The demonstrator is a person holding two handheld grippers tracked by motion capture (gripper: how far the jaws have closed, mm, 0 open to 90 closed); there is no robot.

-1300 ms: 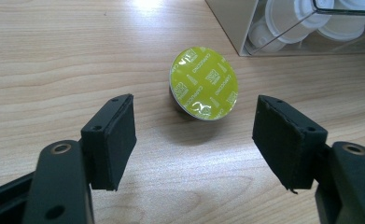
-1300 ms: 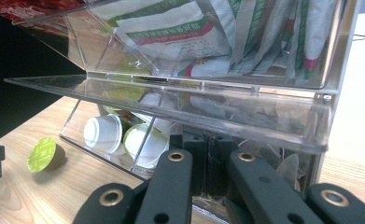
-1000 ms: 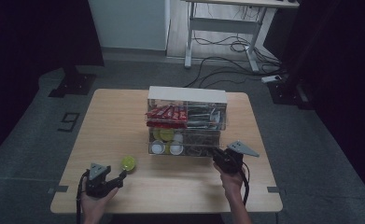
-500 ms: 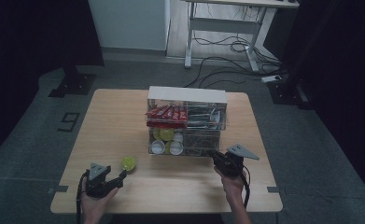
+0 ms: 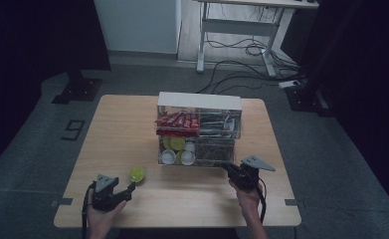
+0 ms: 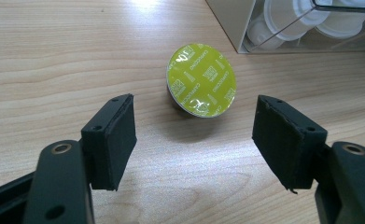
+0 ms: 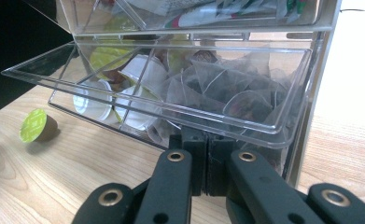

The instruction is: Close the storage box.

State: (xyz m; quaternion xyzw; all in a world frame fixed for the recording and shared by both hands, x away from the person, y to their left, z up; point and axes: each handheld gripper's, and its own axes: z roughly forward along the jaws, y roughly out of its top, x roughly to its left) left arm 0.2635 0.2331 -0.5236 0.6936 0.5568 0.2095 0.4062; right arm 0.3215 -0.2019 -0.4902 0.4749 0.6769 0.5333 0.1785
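Note:
A lime-green foil-topped capsule [image 5: 137,174] lies on its side on the wooden table [image 5: 122,129]. In the left gripper view the capsule [image 6: 201,80] sits just ahead of my left gripper [image 6: 194,135], whose jaws stand open and apart from it. That left gripper [image 5: 128,190] is near the front left edge. My right gripper [image 5: 229,170] is at the front of a clear organizer [image 5: 199,99]. In the right gripper view my right gripper [image 7: 207,154] is shut, its tips right under the rim of a raised clear flap [image 7: 273,133]. The capsule [image 7: 34,125] lies off to the left.
The organizer holds red sachets [image 5: 177,121] in its upper tier. White cups and green capsules [image 5: 176,152] fill the lower left, tea bags [image 7: 245,93] the lower right. Beyond the table are a desk frame [image 5: 232,30] and floor cables.
My right gripper has shifted slightly toward the near edge of the table. The left gripper and the capsule have kept still.

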